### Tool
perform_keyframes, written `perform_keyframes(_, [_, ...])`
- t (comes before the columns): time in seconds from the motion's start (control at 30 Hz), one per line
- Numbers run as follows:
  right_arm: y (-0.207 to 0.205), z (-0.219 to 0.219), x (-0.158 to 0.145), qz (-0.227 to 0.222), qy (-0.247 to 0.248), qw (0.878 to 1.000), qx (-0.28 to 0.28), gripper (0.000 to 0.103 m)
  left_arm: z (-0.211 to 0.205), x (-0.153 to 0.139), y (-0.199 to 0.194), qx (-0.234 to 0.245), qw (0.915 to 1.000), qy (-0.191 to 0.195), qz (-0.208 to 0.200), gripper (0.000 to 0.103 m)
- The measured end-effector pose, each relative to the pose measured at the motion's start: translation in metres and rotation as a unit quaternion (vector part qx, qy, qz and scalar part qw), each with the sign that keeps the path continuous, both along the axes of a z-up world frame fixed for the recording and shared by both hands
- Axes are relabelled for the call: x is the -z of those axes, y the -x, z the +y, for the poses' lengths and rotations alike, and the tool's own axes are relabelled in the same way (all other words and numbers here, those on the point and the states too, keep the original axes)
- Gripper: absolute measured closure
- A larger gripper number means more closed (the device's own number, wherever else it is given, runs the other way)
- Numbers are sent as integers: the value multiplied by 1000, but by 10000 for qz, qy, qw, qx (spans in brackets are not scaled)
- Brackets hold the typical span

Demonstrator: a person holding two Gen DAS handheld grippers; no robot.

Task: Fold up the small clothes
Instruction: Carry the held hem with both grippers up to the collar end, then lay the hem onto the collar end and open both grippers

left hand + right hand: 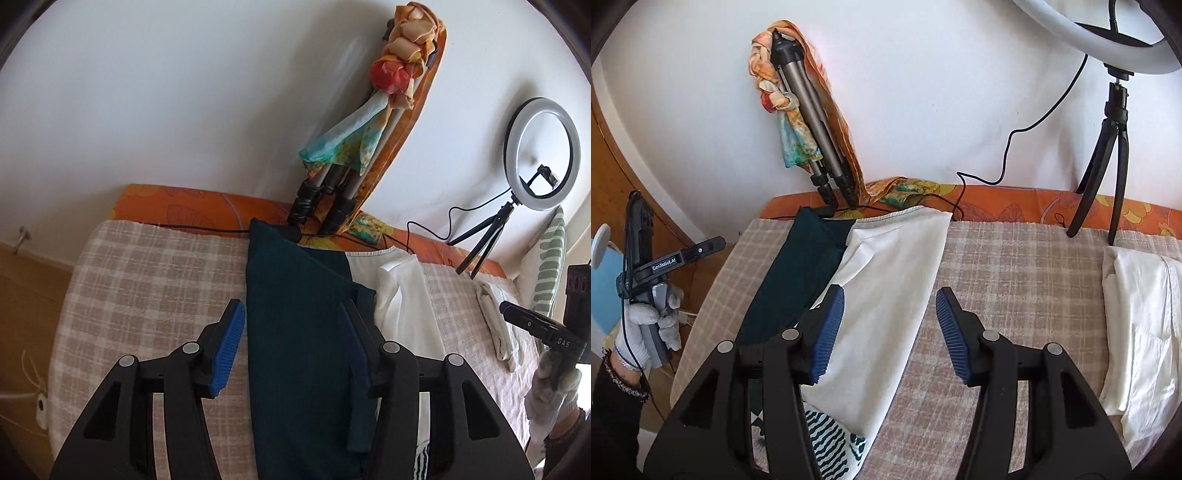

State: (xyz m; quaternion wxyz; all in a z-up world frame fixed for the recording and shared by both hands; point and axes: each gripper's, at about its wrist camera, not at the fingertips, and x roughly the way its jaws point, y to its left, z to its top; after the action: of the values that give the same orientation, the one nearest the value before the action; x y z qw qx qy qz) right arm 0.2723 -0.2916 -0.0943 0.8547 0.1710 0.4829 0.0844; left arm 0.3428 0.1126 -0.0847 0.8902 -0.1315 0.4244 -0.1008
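"GenRobot.AI" was printed on the left gripper; both grippers stood half apart, gripping nothing. Left gripper hovered over the dark green garment, right gripper over the white garment, frame centre.

My left wrist camera looks steeply down along its fingers, close above the dark green garment. My right wrist camera faces likewise, over the white garment beside it. Both share the checked cover, folded tripod, ring light and wall.
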Motion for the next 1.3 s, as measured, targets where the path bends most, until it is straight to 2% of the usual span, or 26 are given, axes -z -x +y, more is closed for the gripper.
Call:
perform_keyframes(0.07, [-23,-7,32,196,-27,9998,68,48,0,17,-17,21,9998,-166,87,52])
perform_keyframes(0.17, [-47,-12,65,256,87,9996,111,48,6,39,-40,-56,9997,-53,216,52])
perform_keyframes(0.33, [-75,-23,100,368,-247,9986,279,48,11,64,-69,-147,9991,254,309,52])
perform_keyframes(0.4, [-85,-21,107,364,-326,9984,281,48,6,68,-78,-55,9993,243,292,52])
perform_keyframes(0.53, [-100,-8,105,218,-251,9992,201,48,-7,72,-91,30,9998,6,183,52])
perform_keyframes(0.63, [-109,0,103,173,-232,9995,144,48,-11,73,-96,-38,10000,1,85,55])
perform_keyframes(0.67, [-111,3,102,169,-177,9996,115,49,-13,74,-97,-10,10000,-16,32,74])
perform_keyframes(0.7, [-112,6,101,162,-115,9998,83,60,-15,76,-99,98,9999,1,62,103])
perform_keyframes(0.73, [-113,8,101,191,-83,9998,49,70,-18,78,-100,137,9999,-21,75,101])
perform_keyframes(0.77, [-114,9,102,219,-53,9997,44,90,-20,76,-100,141,9999,-82,31,101])
perform_keyframes(0.8, [-114,10,102,215,-25,9998,54,93,-21,73,-99,160,9998,-102,-27,101])
perform_keyframes(0.9, [-110,15,93,49,117,9999,9,98,-23,65,-94,177,9996,-138,-171,102])
perform_keyframes(1.17, [-83,20,47,-386,61,9992,-112,99,-16,25,-62,225,9983,-17,-540,102])
perform_keyframes(1.3, [-61,21,22,-563,44,9983,-129,99,-8,9,-38,224,9979,44,-601,102])
